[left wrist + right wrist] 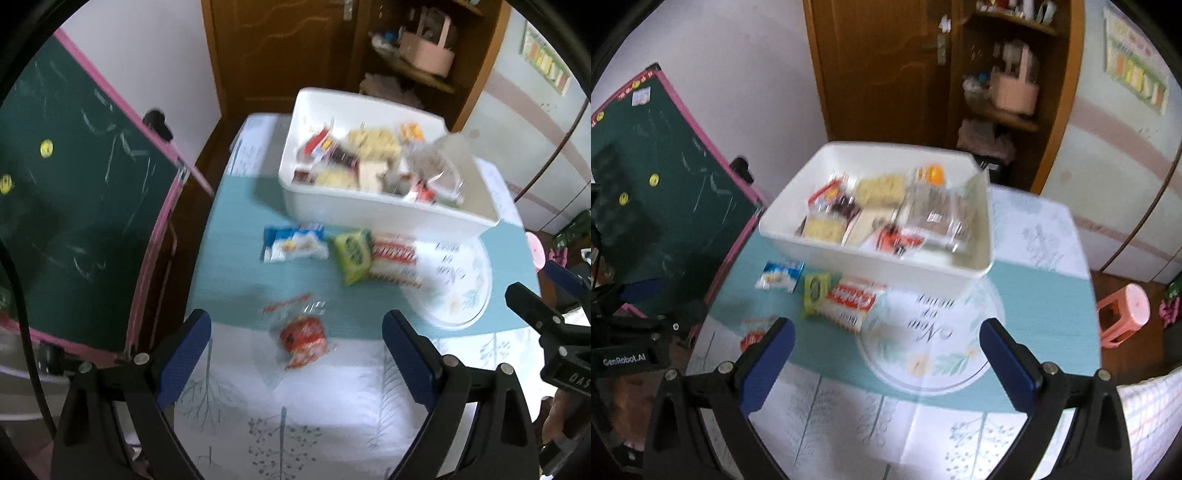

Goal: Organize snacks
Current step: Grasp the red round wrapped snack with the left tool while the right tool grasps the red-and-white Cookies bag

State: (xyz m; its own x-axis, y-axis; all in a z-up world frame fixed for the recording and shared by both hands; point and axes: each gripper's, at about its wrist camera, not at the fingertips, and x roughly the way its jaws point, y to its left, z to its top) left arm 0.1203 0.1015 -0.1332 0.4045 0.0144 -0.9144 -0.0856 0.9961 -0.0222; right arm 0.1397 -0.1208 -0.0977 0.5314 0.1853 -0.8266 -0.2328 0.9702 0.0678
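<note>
A small room with a chalkboard [74,192] on the left and a wooden door behind; the desk [229,236] wears a teal and white cloth. Four snacks lie loose on it: the red-labelled clear packet [301,336] nearest, then, left to right, a blue-white packet [293,243], a green packet [354,254] and a red-white packet [395,260] just before the white bin [369,214], already holding snacks. The left gripper [295,354] hangs open and empty with the red packet straight ahead between its fingers, long axis slanting away. The right gripper [886,360], also open and empty, is farther off, so the left looks better placed.
</note>
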